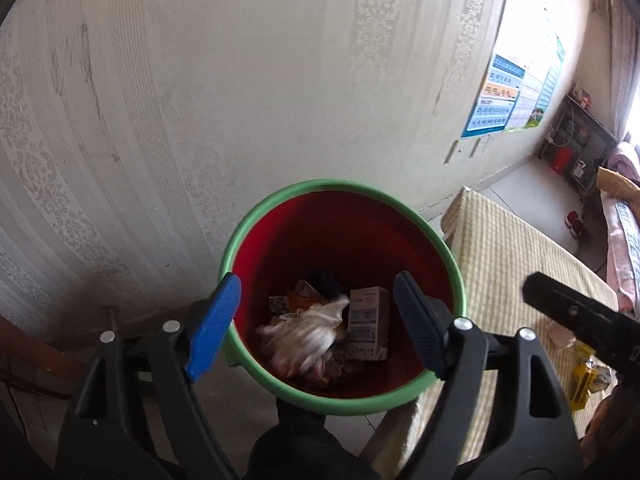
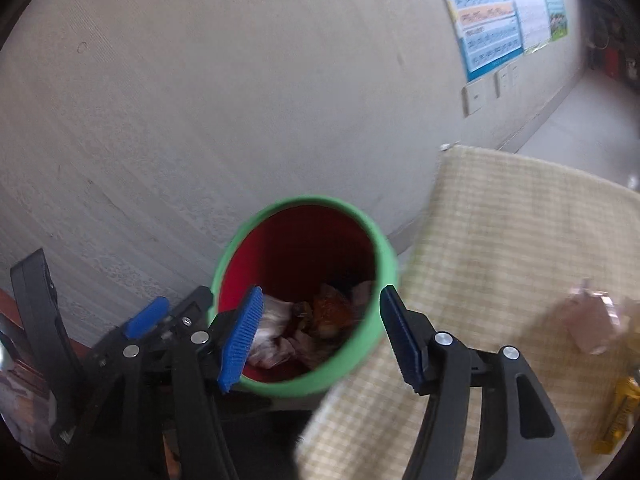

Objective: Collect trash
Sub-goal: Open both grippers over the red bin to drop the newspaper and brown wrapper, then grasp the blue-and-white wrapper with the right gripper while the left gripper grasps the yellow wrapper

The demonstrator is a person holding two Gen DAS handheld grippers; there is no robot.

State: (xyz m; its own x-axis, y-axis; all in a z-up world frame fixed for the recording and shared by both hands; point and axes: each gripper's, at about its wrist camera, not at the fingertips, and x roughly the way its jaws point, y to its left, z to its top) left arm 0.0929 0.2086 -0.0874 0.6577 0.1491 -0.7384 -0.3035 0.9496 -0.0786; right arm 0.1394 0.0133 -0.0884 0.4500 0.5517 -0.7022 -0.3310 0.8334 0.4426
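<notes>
A red bin with a green rim [image 1: 256, 216] stands by the wall; it also shows in the right wrist view [image 2: 384, 264]. Inside lie a blurred white crumpled wrapper [image 1: 304, 336], a small pale carton [image 1: 368, 320] and orange wrappers [image 1: 304, 296]. My left gripper [image 1: 316, 328] is open and empty above the bin mouth. My right gripper [image 2: 320, 340] is open and empty over the bin's near rim. The left gripper's blue fingertips [image 2: 146, 316] show at the lower left of the right wrist view. A pink scrap [image 2: 592, 316] and a yellow wrapper [image 2: 624, 404] lie on the checked cloth.
A table with a yellow checked cloth [image 1: 512, 264] stands right of the bin. The patterned wall [image 1: 200, 100] is right behind the bin. Posters [image 1: 516, 92] hang on the wall. Shelves [image 1: 576, 148] and a bed edge [image 1: 624, 240] are at the far right.
</notes>
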